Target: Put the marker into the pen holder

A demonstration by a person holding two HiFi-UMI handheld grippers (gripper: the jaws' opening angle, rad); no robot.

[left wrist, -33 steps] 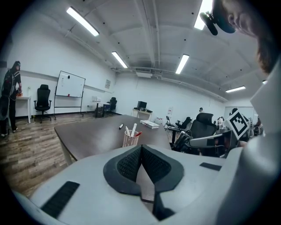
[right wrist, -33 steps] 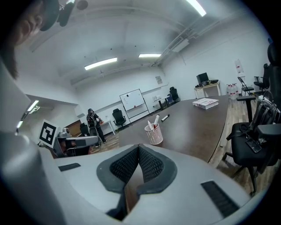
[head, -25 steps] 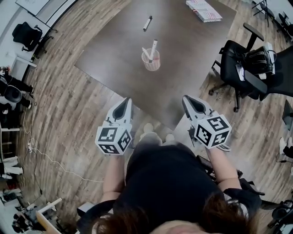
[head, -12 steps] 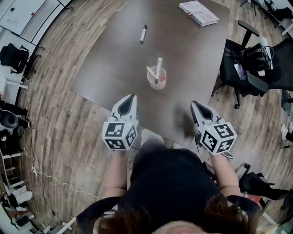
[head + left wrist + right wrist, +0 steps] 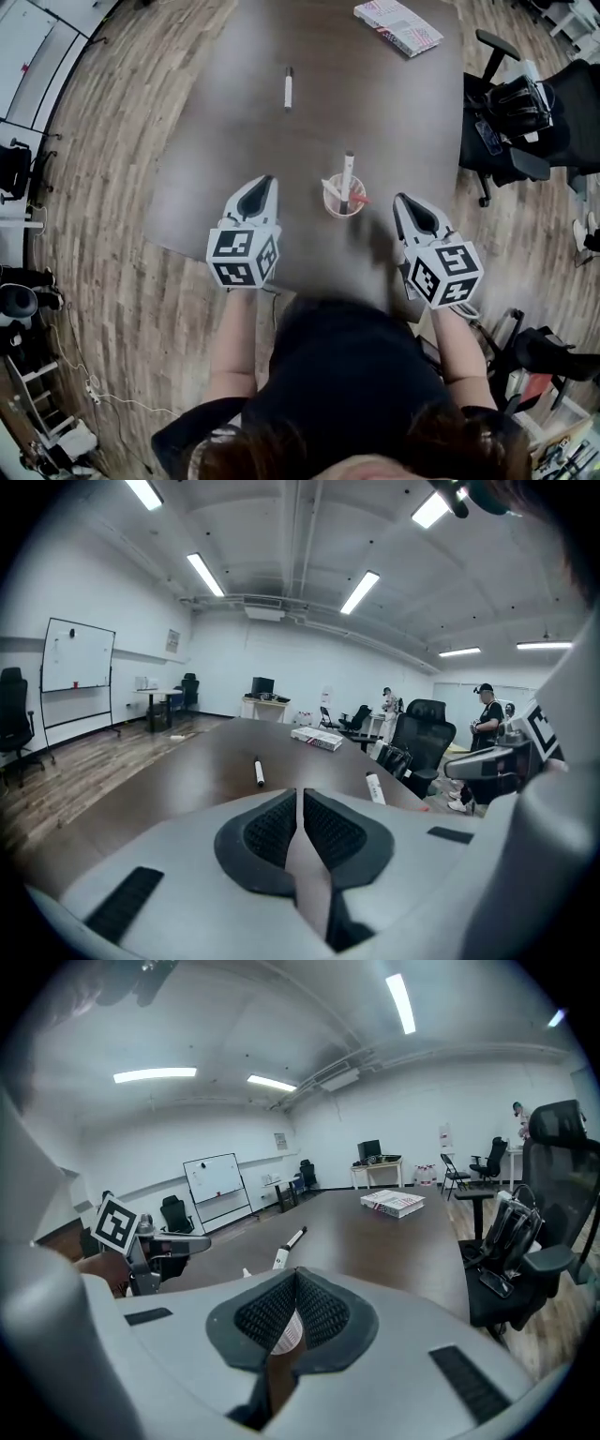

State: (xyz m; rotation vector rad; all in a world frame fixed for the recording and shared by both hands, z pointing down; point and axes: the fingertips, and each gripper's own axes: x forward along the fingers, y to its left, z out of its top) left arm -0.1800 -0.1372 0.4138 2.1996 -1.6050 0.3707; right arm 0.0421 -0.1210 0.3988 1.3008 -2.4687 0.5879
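A white marker (image 5: 288,89) with a dark end lies on the dark table (image 5: 225,122), far from me; the left gripper view shows this marker (image 5: 259,772) ahead of the jaws. The pale pen holder (image 5: 343,199) stands near the table's front, with a white marker (image 5: 348,173) and other pens upright in it. My left gripper (image 5: 263,182) is shut and empty, left of the holder. My right gripper (image 5: 404,200) is shut and empty, right of it. Behind the right jaws, the holder (image 5: 285,1331) shows through a gap, its marker (image 5: 286,1247) rising above.
A book (image 5: 398,25) lies at the table's far right corner. Black office chairs (image 5: 525,103) stand to the right of the table. Wood floor surrounds the table. Further back in the room are a whiteboard (image 5: 77,655) and standing people (image 5: 484,719).
The person has stepped up to the table. Both grippers, earlier over the floor short of the edge, now reach over the tabletop on either side of the pen holder. The jaws stayed shut.
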